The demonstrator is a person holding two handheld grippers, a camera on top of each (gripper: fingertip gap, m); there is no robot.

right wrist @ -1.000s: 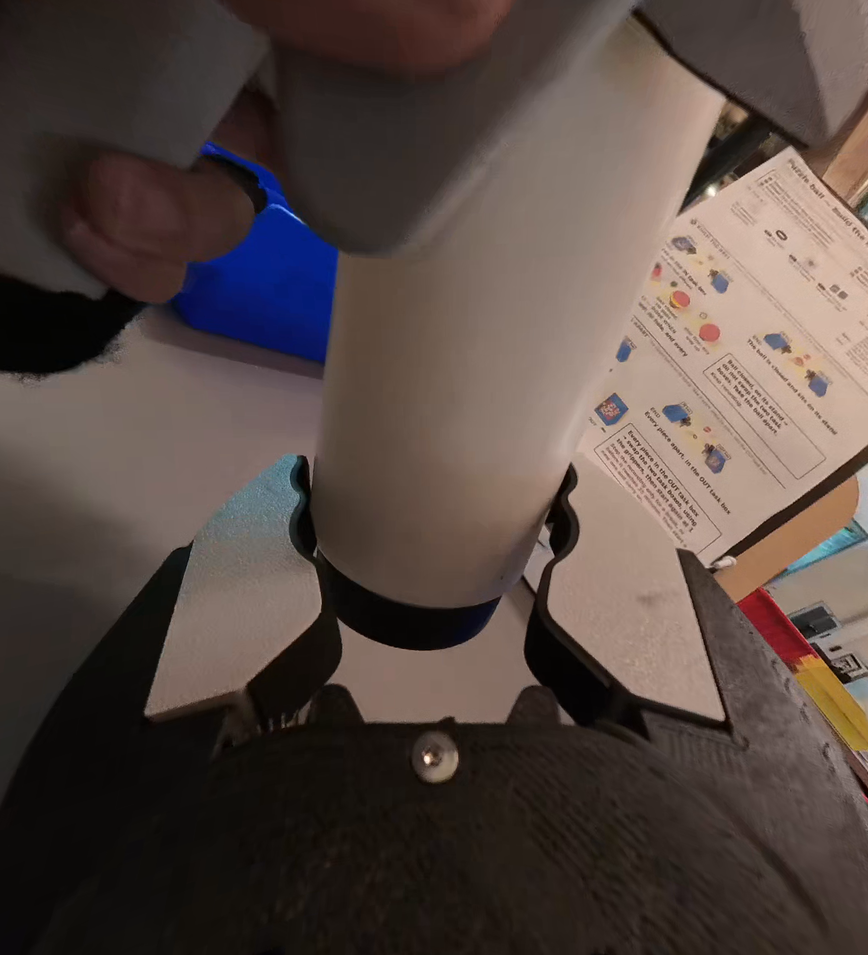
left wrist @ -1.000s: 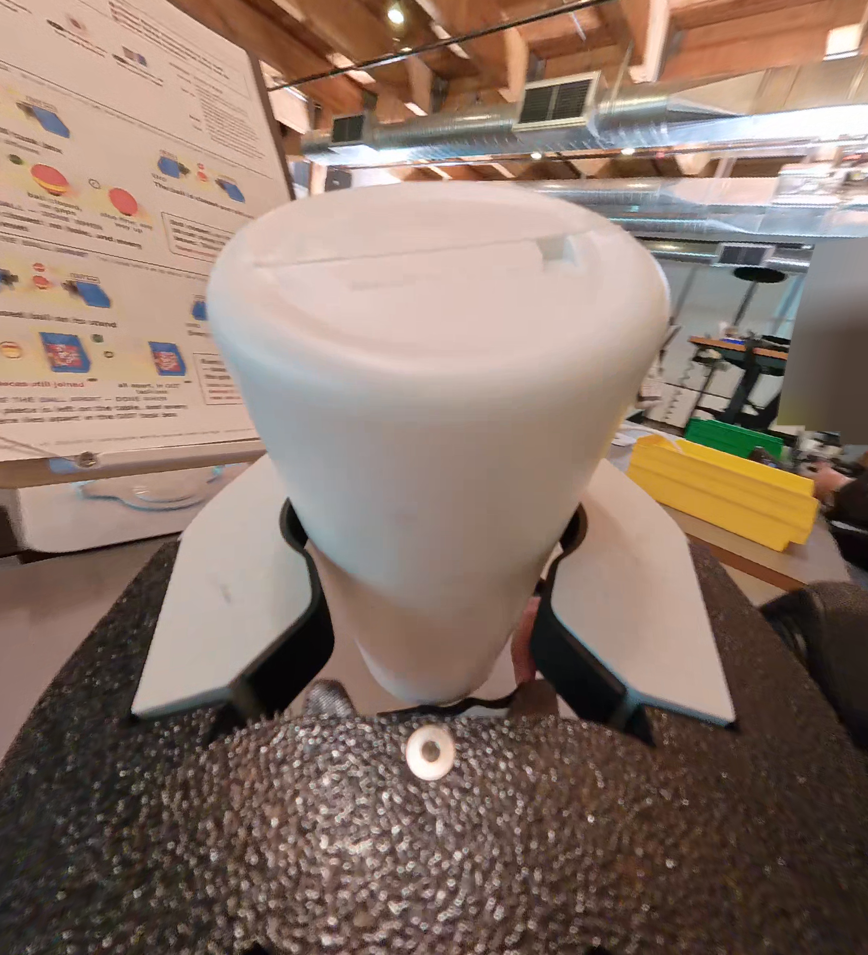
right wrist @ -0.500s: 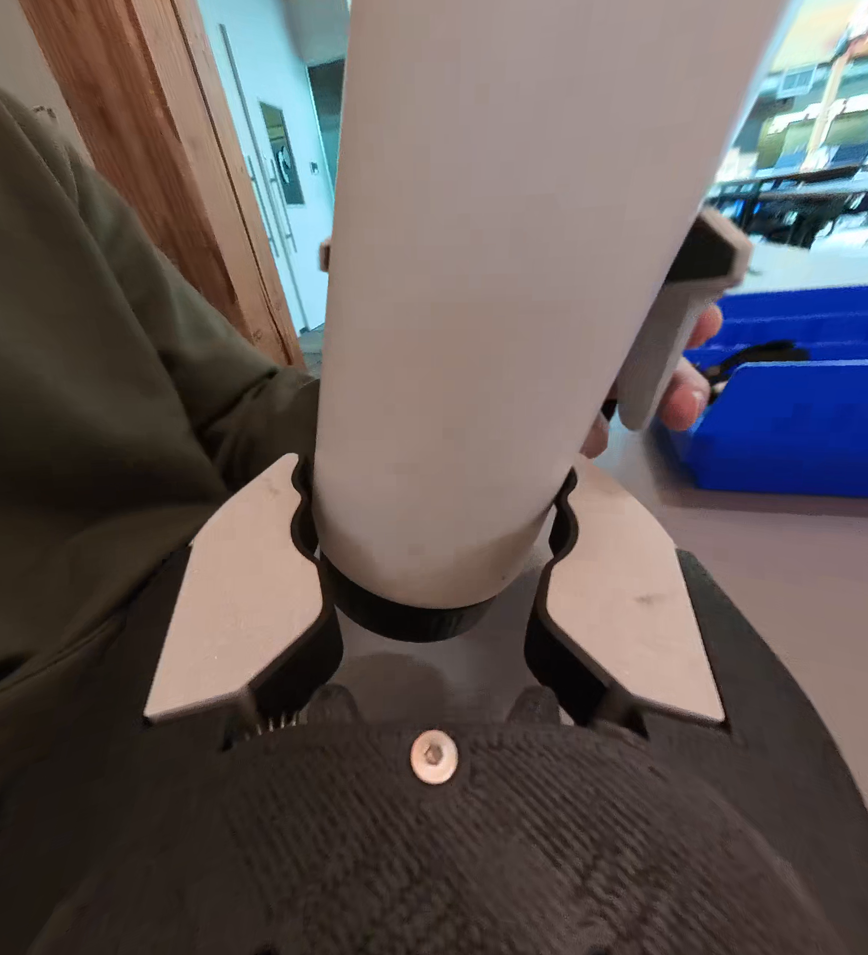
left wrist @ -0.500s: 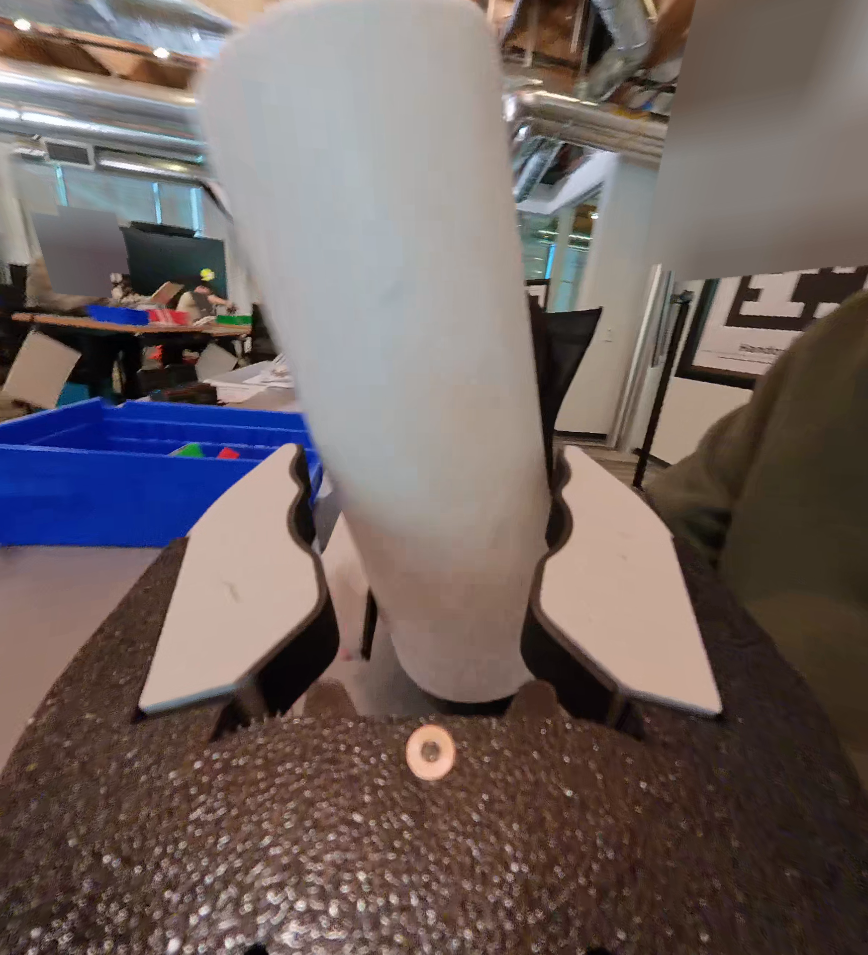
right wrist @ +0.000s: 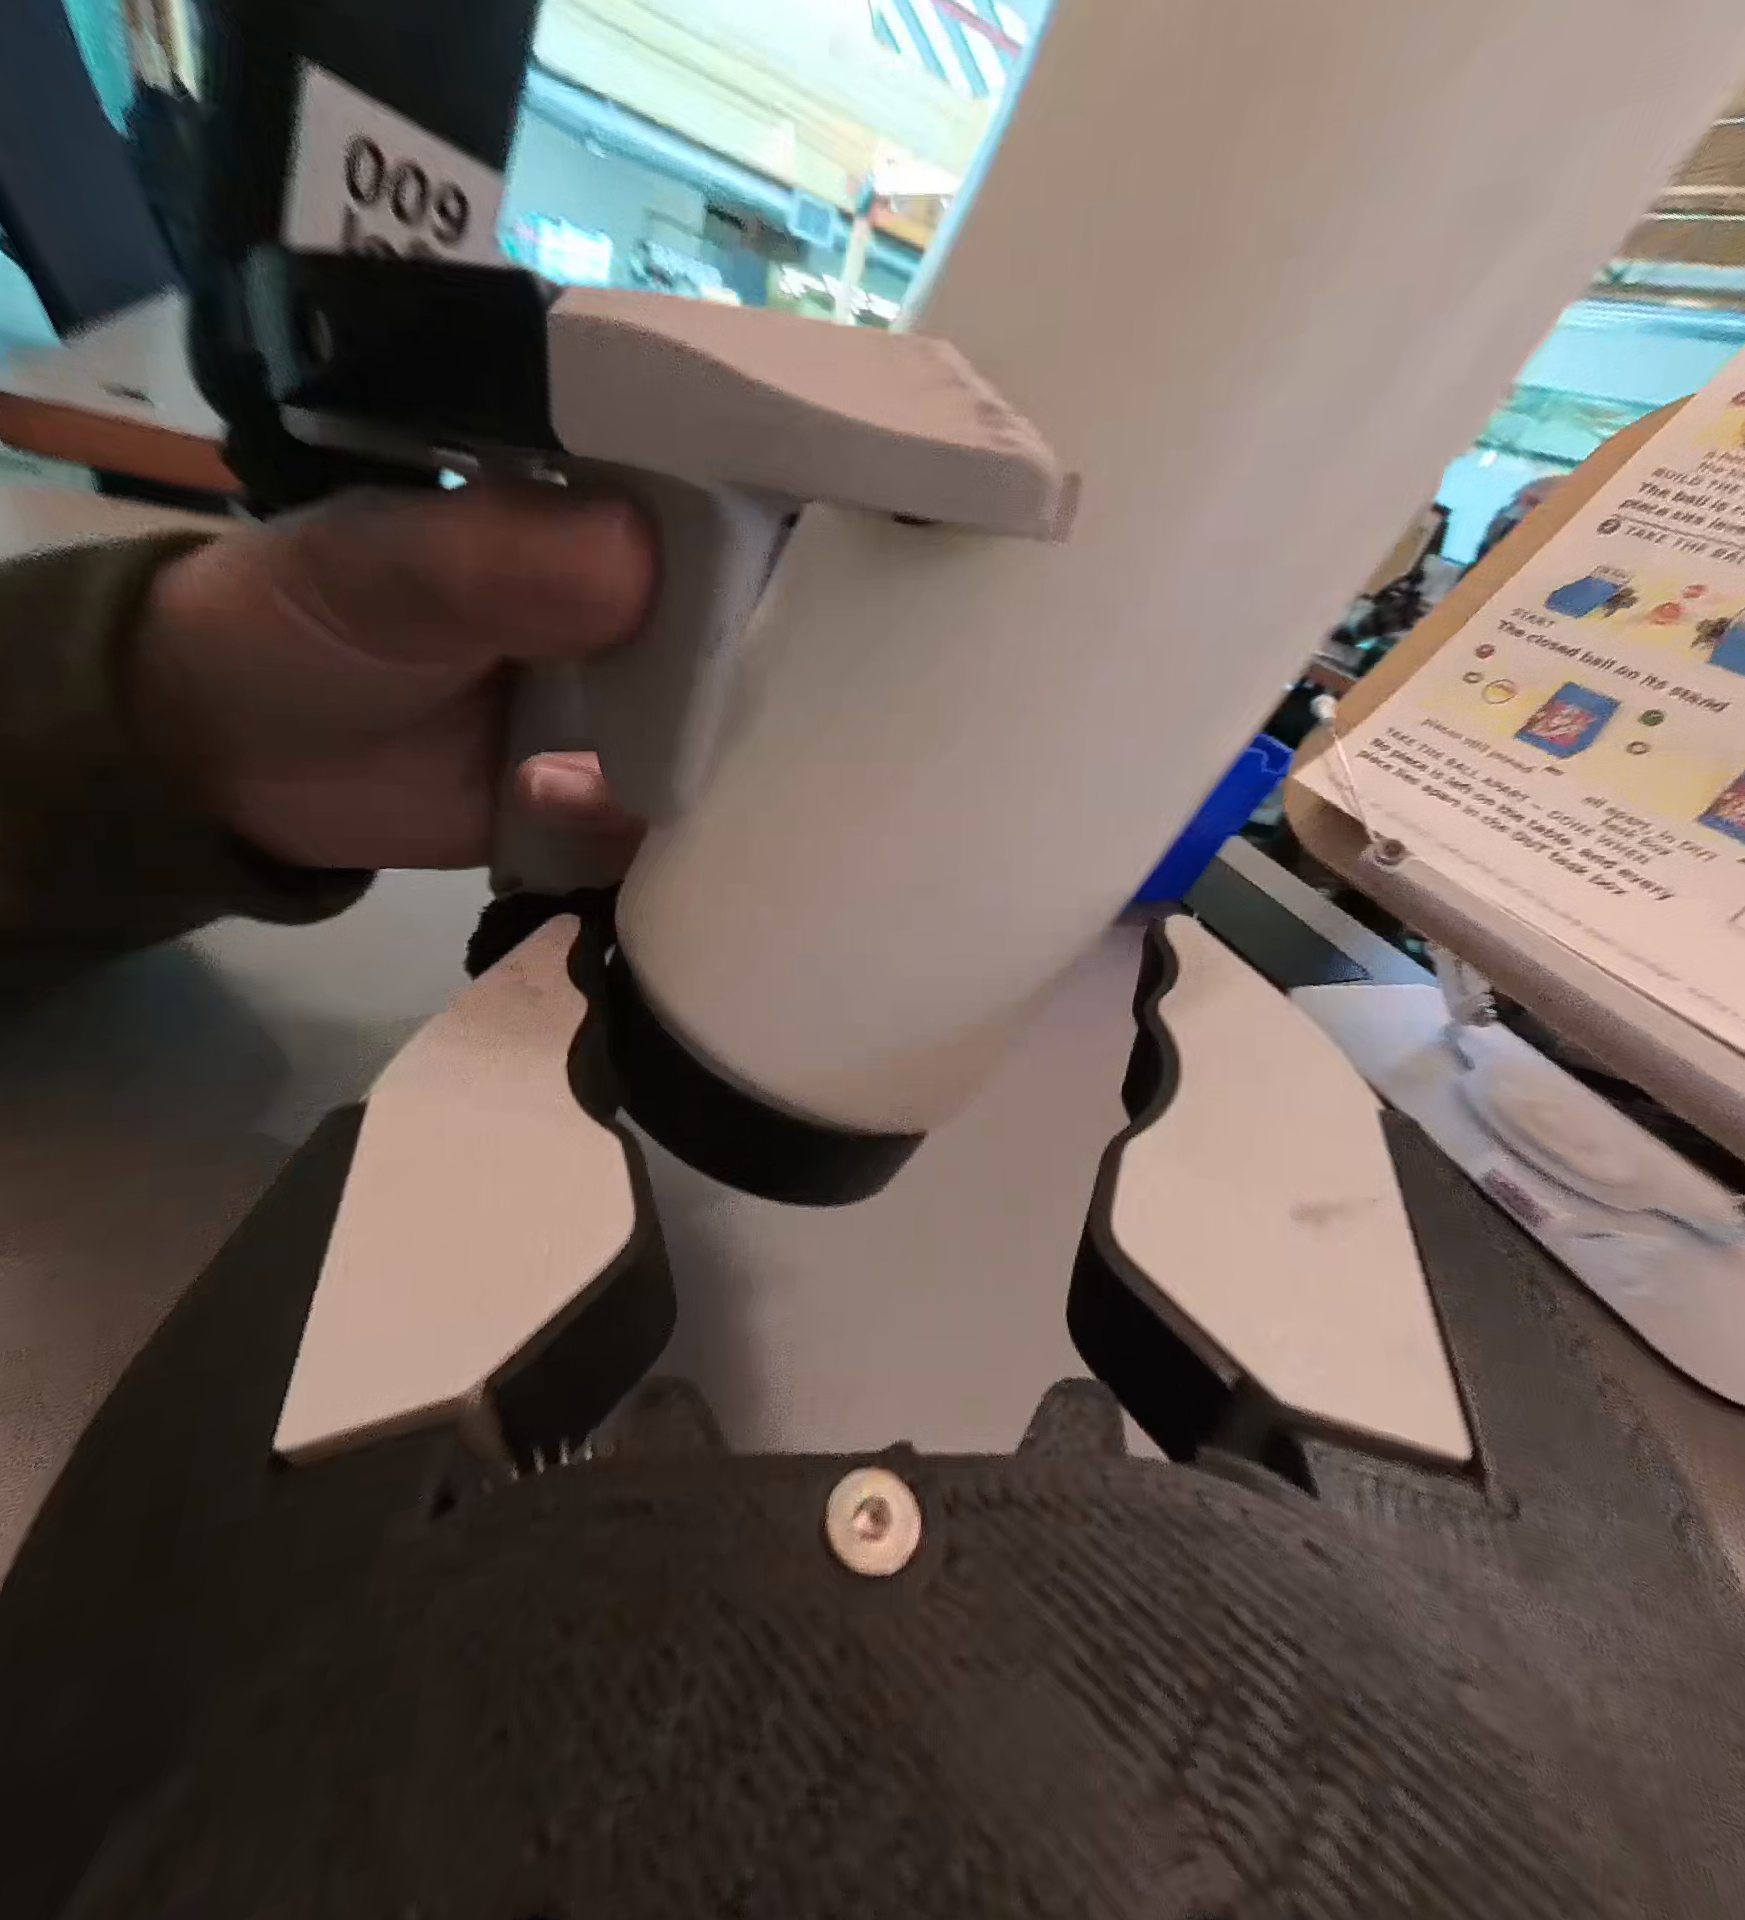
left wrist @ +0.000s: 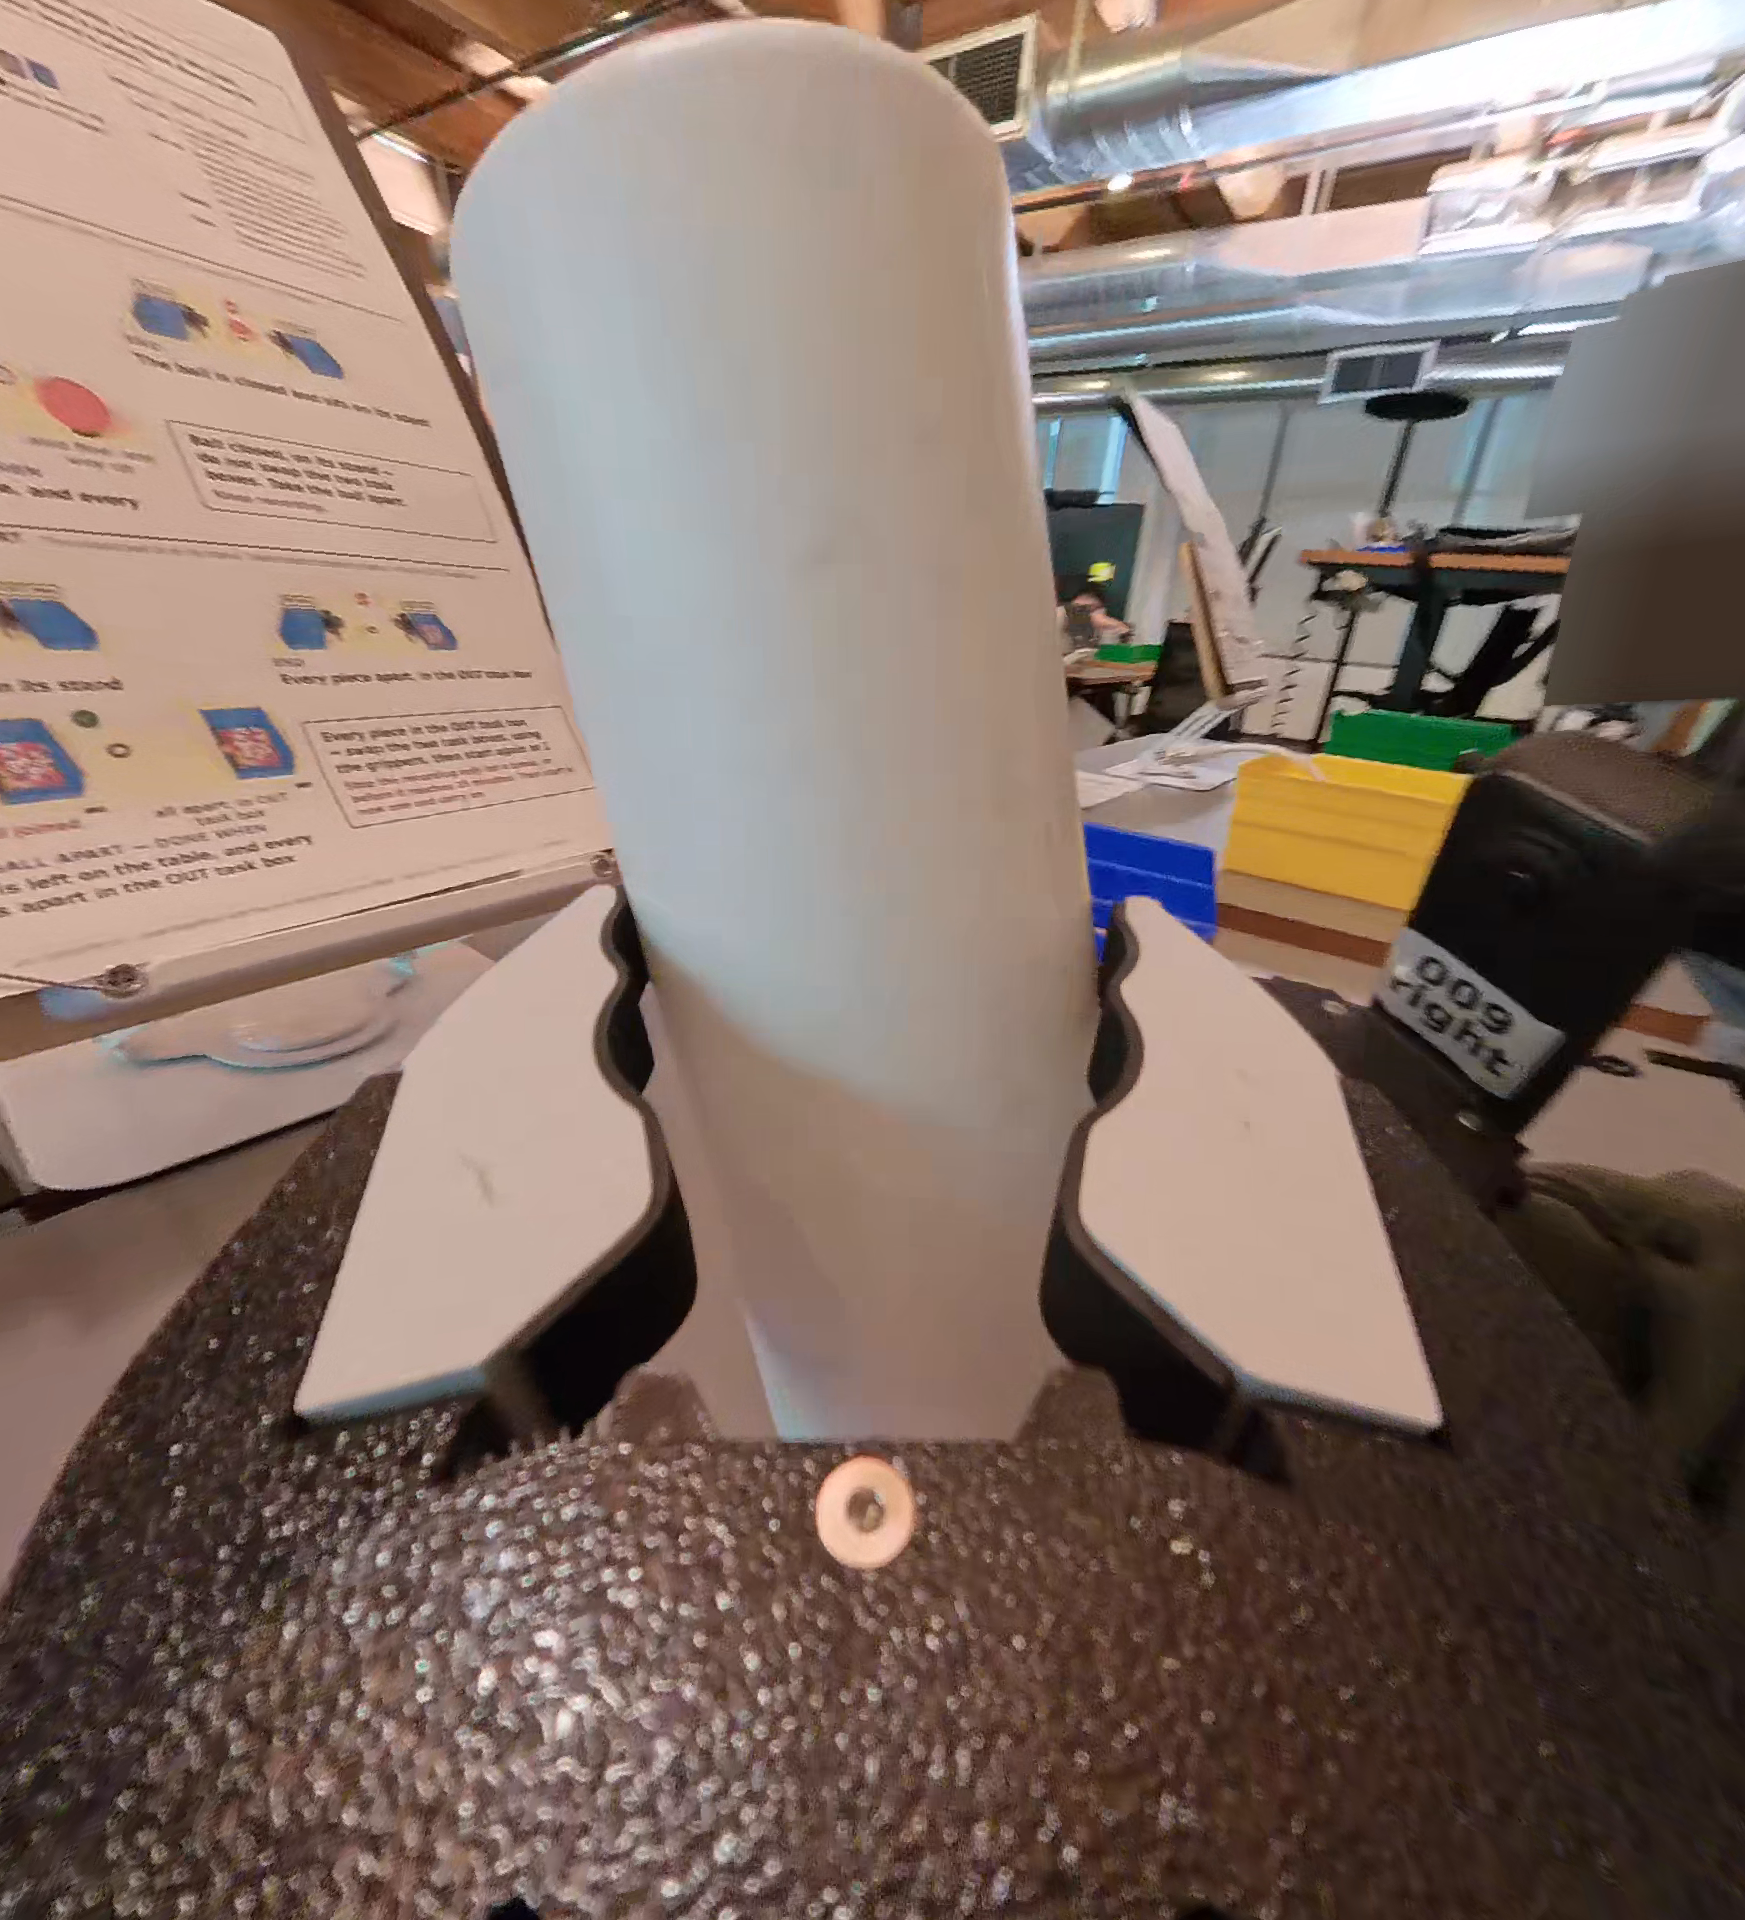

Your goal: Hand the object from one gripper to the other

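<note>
Left wrist view shows the left gripper [left wrist: 863,1039] pinching the white bottle [left wrist: 795,623], whose base is hidden, while the right gripper [right wrist: 868,1039] stands spread around its black-banded end, top cut off, instruction board [right wrist: 1626,675] blurred behind.

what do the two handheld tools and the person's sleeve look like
Both tools share one design: a rough, speckled black body with a silver screw at its middle, and two flat light-grey fingers edged with wavy black pads. The left tool and right tool each carry a white label on a black block. The sleeve is olive green.
</note>
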